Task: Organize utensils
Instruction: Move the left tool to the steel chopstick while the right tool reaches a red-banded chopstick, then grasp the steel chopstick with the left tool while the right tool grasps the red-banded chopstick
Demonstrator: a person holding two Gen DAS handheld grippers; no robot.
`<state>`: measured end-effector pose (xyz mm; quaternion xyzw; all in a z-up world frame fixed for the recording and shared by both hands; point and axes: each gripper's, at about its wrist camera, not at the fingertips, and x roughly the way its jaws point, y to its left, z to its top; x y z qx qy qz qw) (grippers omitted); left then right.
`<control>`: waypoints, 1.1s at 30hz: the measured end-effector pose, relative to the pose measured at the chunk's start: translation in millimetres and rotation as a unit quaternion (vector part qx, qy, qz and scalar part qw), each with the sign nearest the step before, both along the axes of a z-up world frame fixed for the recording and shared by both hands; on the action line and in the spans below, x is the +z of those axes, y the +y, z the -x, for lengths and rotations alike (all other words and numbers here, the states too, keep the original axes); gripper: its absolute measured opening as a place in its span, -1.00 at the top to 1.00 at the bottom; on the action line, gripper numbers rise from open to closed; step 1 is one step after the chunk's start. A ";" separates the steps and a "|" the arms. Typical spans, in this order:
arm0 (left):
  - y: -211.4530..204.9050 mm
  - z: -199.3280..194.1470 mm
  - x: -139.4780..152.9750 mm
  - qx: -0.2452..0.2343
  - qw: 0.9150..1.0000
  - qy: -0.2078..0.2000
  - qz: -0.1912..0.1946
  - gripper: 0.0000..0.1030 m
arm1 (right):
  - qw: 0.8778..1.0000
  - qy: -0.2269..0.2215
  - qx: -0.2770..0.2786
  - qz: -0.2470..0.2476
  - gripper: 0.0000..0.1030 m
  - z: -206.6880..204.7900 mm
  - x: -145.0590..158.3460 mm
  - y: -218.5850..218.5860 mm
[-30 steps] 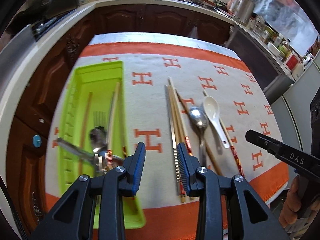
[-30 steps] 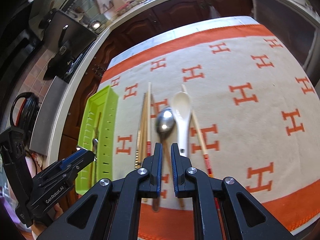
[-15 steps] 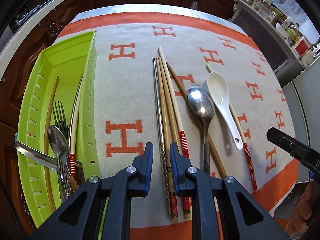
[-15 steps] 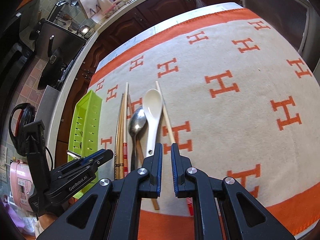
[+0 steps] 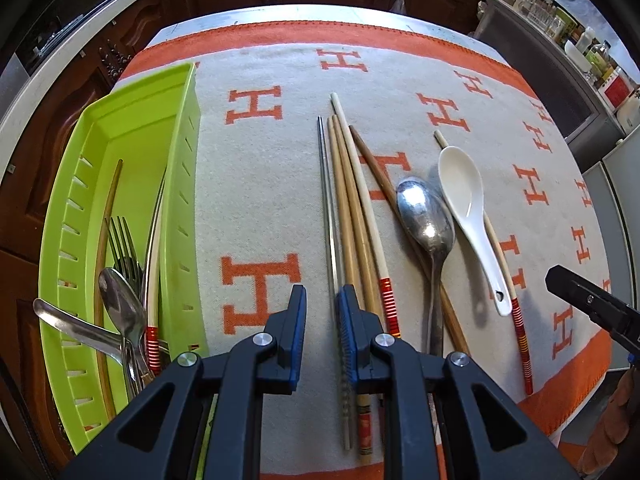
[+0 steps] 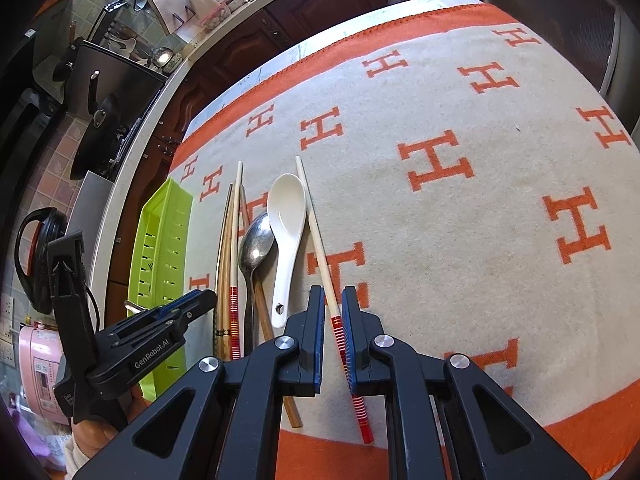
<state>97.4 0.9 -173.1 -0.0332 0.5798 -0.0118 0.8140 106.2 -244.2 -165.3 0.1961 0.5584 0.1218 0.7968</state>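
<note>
Your right gripper (image 6: 333,316), jaws narrow, straddles red-banded chopstick (image 6: 320,256) just right of white spoon (image 6: 285,220), pads not visibly pressing. Left gripper (image 5: 321,308) just narrowed, empty, beside steel chopstick (image 5: 329,208). Chopstick light, stiff, slippery (rolls): pinch striped end.

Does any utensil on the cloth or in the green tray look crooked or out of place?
Yes. The brown chopstick lies slanted across the cloth, passing under the metal spoon, while the other chopsticks beside it lie nearly parallel. In the tray, one metal handle sticks out sideways over the left wall.
</note>
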 end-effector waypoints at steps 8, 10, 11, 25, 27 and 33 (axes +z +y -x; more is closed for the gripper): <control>-6.2 -4.9 -3.8 -0.010 1.000 -0.007 -0.022 0.71 | 1.000 0.005 0.006 0.009 0.82 -5.4 -6.6 5.7; -7.9 -7.9 -3.8 -0.009 1.000 -0.010 -0.024 0.71 | 1.000 0.007 0.009 0.012 0.83 -5.7 -8.3 7.0; -8.2 -9.4 -4.0 -0.009 1.000 -0.012 -0.024 0.70 | 1.000 0.007 0.011 0.014 0.83 -6.0 -9.1 6.9; 1.5 -6.3 0.3 0.015 1.000 -0.025 0.004 0.94 | 0.998 0.009 0.052 0.034 0.47 -6.0 -16.4 20.4; 4.2 -2.5 6.2 0.019 0.999 -0.029 0.007 0.94 | 0.997 0.004 0.065 0.045 0.38 -4.5 -18.1 26.9; 18.2 14.6 50.7 0.026 0.998 -0.061 0.013 0.94 | 0.989 -0.027 0.097 0.109 0.38 0.5 -20.6 44.9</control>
